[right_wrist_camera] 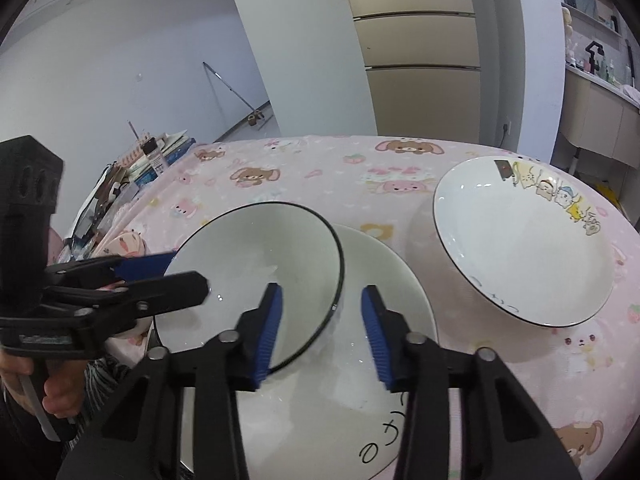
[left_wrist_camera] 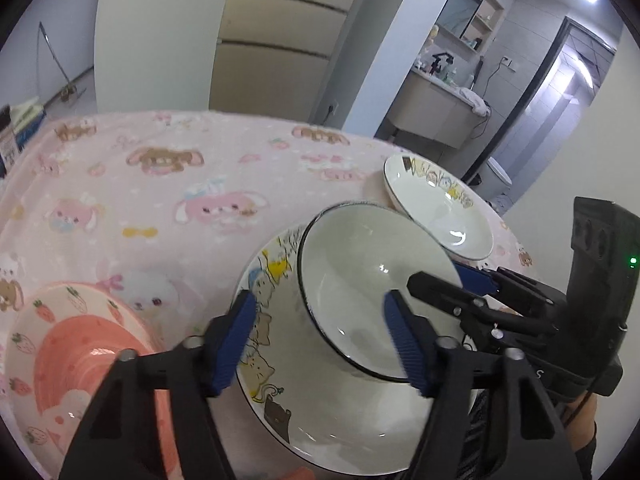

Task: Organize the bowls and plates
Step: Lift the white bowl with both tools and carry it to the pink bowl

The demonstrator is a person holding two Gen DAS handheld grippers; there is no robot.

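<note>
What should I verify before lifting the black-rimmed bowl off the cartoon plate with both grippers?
1. Left gripper straddles the bowl rim: ok.
2. Right gripper straddles the opposite rim: ok.
3. Pads pressing on the bowl wall: not ok; both grippers are open, with gaps showing.
4. Bowl rests in the cartoon plate, nothing else stacked in it: ok.
5. Second plate apart from the bowl: ok.
6. Strawberry dish apart from the cartoon plate: cannot tell, a finger hides the gap.
</note>
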